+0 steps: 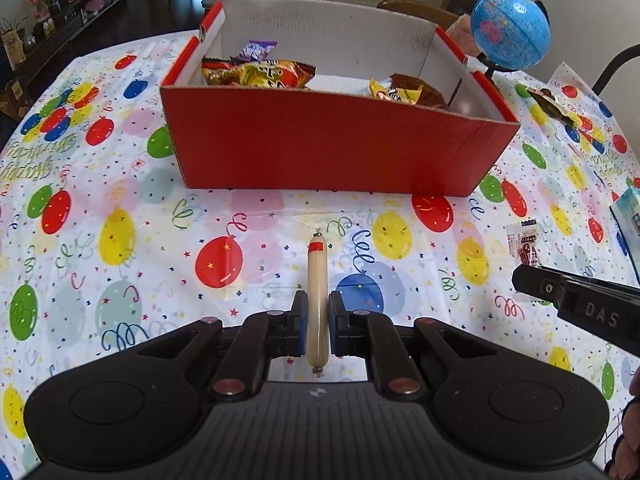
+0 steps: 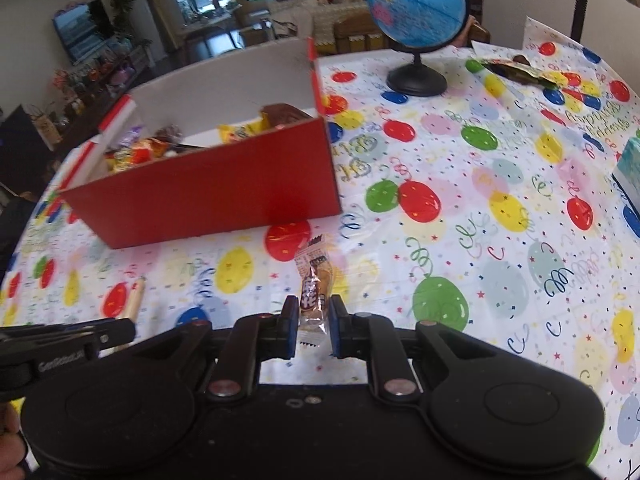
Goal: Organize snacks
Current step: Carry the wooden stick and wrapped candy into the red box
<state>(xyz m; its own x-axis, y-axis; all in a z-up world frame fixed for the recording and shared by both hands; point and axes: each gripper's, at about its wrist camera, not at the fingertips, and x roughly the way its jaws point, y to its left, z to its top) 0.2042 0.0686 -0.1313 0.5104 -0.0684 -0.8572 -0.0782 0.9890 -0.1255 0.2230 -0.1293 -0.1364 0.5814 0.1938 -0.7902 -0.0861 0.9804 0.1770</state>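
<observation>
My left gripper [image 1: 318, 308] has its pads either side of the sausage [image 1: 317, 300], closed up against it or nearly so; I judge it gripped, though I cannot tell if it is off the cloth [image 1: 120, 200]. My right gripper [image 2: 314, 312] brackets the wafer bar [image 2: 314, 292], and here a sliver of gap shows on each side, so I read those jaws as still apart around it and the bar as lying on the cloth.

Risks, as I judge them. The sausage is slick and round, and it is held near its rear end with most of its length sticking out forward, so it could pivot or slide out on the way up. The wafer's wrapper is thin and crinkly; a squeeze on the loose film alone could let the bar slip free, and too hard a squeeze could crack it. Both tools sit near each other, so lifting together toward the box [image 1: 332, 148] could make them clash, and its near wall is high enough to catch a low carry.

The left view looks into the box: an orange bag [image 1: 256, 74] on the left, yellow candies [image 1: 394, 92] on the right, bare floor between. The right view shows the globe [image 2: 416, 4] down to its base and, farther off, a stray wrapper [image 2: 516, 70] not yet collected.
</observation>
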